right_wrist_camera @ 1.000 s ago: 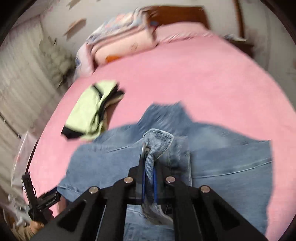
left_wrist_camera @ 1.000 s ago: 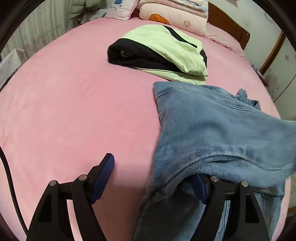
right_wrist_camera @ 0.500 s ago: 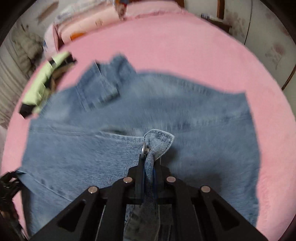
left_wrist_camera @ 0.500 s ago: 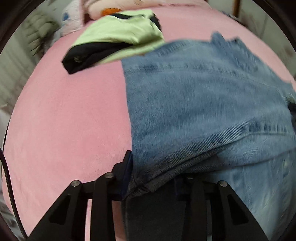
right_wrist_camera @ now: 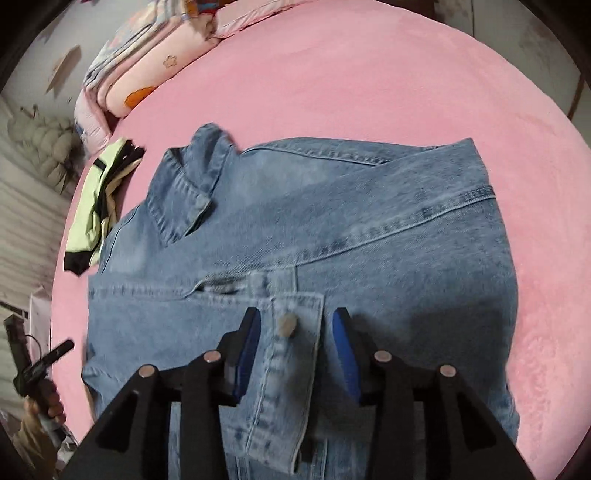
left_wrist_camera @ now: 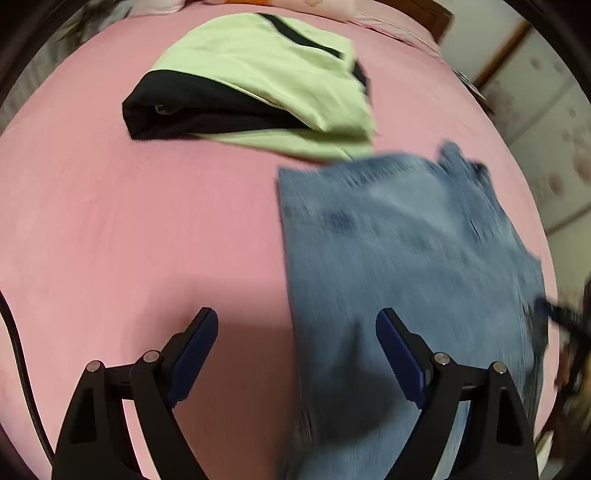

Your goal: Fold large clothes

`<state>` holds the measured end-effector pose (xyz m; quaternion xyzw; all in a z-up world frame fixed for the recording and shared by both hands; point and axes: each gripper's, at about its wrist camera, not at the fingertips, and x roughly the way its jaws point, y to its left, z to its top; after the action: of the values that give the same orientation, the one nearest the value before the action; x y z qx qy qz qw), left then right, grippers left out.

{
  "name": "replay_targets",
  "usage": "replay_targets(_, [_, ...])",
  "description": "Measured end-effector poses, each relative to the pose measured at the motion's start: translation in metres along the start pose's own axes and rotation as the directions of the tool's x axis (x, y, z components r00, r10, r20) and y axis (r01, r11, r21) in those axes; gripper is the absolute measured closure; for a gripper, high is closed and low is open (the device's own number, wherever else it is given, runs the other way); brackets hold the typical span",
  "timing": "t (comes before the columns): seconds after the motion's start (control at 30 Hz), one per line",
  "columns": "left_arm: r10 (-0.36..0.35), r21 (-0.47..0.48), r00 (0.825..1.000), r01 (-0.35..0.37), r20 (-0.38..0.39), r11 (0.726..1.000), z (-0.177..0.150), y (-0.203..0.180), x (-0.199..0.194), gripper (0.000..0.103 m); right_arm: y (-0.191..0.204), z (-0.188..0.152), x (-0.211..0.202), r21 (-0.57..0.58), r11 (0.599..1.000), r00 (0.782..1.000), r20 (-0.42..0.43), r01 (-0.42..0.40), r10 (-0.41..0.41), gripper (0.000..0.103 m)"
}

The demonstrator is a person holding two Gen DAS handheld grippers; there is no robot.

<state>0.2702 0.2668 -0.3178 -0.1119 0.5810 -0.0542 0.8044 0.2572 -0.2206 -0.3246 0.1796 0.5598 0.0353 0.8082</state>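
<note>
A blue denim garment (right_wrist_camera: 332,229) lies spread on the pink bed (right_wrist_camera: 369,74), its collar toward the far left. My right gripper (right_wrist_camera: 295,332) hovers just over its near edge, jaws opening. The buttoned denim flap (right_wrist_camera: 291,354) lies loose between the blue pads, and neither pad presses on it. In the left wrist view the same denim garment (left_wrist_camera: 406,258) is blurred and fills the right side. My left gripper (left_wrist_camera: 297,332) is opening wide above the garment's left edge. Its right finger (left_wrist_camera: 399,354) is over cloth, its left finger (left_wrist_camera: 195,343) over bare sheet, and nothing is pinched.
A folded green-and-black garment (left_wrist_camera: 258,81) rests further up the bed, just beyond the denim. Stacked pillows and quilts (right_wrist_camera: 147,74) sit at the wooden headboard (left_wrist_camera: 439,18). A person's hand (right_wrist_camera: 40,398) holds the other gripper at the lower left of the right wrist view.
Both grippers have let go of the denim: the left one opened off the garment's edge, and the right one sank and opened. The flap it held upright now lies flat.
</note>
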Motion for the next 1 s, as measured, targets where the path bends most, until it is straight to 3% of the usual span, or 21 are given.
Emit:
replay_targets(0.17, [0.056,0.012,0.998,-0.056,-0.039,0.998,0.036,0.001,0.053,0.017,-0.008,0.007,0.025,0.02,1.0,0.999,-0.046,-0.025,0.026,0.062])
replay_targets(0.33, [0.065,0.074,0.998,-0.065,0.004,0.995,0.05,-0.009,0.064,0.02,0.006,0.012,0.033,-0.051,0.998,1.0,-0.024,-0.02,0.019,0.062])
replay_targets(0.4, [0.049,0.09,0.999,-0.05,0.021,0.995,0.053,-0.014,0.062,0.04,0.012,0.014,0.04,-0.09,0.996,1.0,-0.031,0.004,-0.006,0.06])
replay_targets(0.43, [0.037,0.1,0.999,-0.039,0.019,0.994,0.054,-0.02,0.06,0.057,0.016,0.016,0.043,-0.115,0.993,0.999,-0.027,0.016,-0.019,0.06])
replay_targets(0.47, [0.04,0.111,0.999,-0.042,0.022,0.993,0.055,-0.024,0.06,0.062,0.019,0.016,0.044,-0.138,0.99,0.999,-0.021,0.027,-0.03,0.06])
replay_targets(0.5, [0.076,0.128,0.997,-0.079,0.028,0.989,0.056,-0.028,0.06,0.066,0.023,0.017,0.046,-0.158,0.987,0.999,-0.02,0.023,-0.027,0.06])
replay_targets(0.57, [0.122,0.164,0.992,-0.128,0.042,0.978,0.055,-0.039,0.063,0.089,0.03,0.017,0.052,-0.195,0.981,0.999,-0.032,0.013,-0.02,0.062])
replay_targets(0.73, [0.179,0.202,0.976,-0.202,0.126,0.958,0.049,-0.052,0.05,0.095,0.054,0.013,0.056,-0.315,0.942,0.993,-0.008,0.112,-0.121,0.077])
replay_targets(0.9, [0.245,0.174,0.939,-0.289,0.24,0.941,0.046,-0.061,0.036,0.095,0.073,0.02,0.02,-0.329,0.921,0.968,0.206,0.206,-0.143,0.078])
replay_targets(1.0, [0.281,0.169,0.933,-0.322,0.227,0.932,0.043,-0.054,0.054,0.095,0.074,0.031,0.034,-0.338,0.915,0.964,0.215,0.221,-0.154,0.077])
